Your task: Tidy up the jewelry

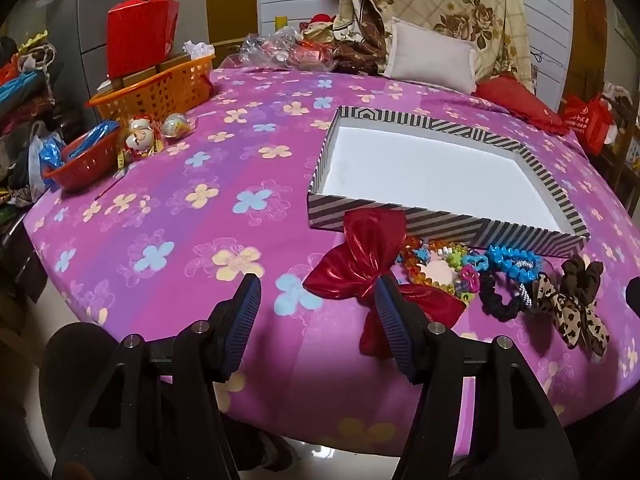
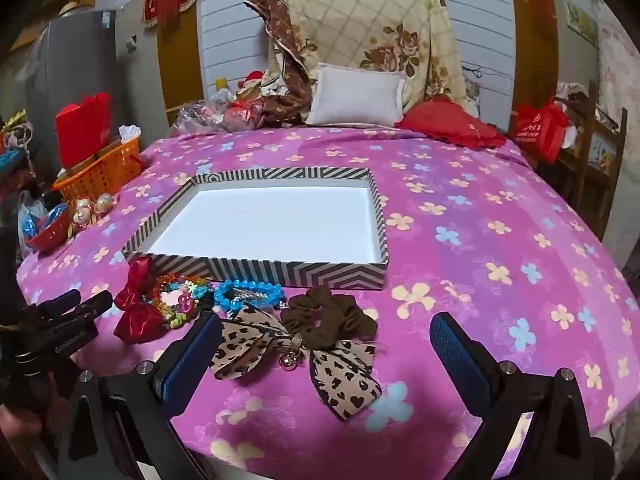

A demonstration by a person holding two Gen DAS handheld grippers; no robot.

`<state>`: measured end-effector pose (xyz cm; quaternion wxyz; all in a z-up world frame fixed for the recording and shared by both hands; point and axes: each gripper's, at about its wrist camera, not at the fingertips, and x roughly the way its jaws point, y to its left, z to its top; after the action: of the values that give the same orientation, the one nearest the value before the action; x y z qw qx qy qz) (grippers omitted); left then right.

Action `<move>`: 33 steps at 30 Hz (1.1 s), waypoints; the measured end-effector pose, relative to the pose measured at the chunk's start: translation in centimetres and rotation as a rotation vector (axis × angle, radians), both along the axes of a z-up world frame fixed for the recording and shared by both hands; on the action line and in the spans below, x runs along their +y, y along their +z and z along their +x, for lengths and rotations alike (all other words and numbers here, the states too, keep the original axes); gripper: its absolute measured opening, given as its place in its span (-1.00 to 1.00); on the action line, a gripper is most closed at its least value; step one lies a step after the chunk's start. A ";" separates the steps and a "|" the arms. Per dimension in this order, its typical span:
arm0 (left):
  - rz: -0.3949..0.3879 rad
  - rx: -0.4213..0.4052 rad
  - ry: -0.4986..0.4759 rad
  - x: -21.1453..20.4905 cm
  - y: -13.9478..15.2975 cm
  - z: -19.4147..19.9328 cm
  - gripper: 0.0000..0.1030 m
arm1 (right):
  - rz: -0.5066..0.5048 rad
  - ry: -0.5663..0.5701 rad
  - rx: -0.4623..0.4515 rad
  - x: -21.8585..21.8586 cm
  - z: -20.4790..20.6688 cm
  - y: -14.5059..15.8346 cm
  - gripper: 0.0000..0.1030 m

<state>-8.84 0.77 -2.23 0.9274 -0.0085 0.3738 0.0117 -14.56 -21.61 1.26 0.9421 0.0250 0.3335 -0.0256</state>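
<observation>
A striped box [image 1: 440,216] [image 2: 296,271] with a white, empty inside lies on the pink flowered table. In front of it lie a red satin bow [image 1: 360,268] [image 2: 138,312], a colourful bead bracelet [image 1: 444,268] [image 2: 176,300], a blue bead bracelet [image 1: 512,262] [image 2: 248,294], a black scrunchie [image 1: 500,300], a brown scrunchie [image 2: 328,318] [image 1: 582,276] and a leopard-print bow [image 2: 296,356] [image 1: 572,316]. My left gripper [image 1: 318,292] is open and empty just left of the red bow. My right gripper [image 2: 326,334] is open wide, above the leopard bow.
An orange basket [image 1: 156,88] [image 2: 100,172], a red bowl [image 1: 80,160] [image 2: 50,236] and wrapped round ornaments [image 1: 154,130] sit at the table's left. Pillows [image 1: 432,58] [image 2: 356,96] and plastic bags [image 1: 284,50] line the far edge. The table's near edge curves just below the grippers.
</observation>
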 end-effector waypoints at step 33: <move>0.003 0.027 0.000 -0.4 -0.3 -0.5 0.15 | 0.036 0.008 0.007 -0.2 -0.3 0.1 1.00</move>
<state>-9.37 0.34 -2.53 0.9222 -0.0068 0.3864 0.0126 -14.89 -21.82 1.37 0.9404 0.0408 0.3374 -0.0160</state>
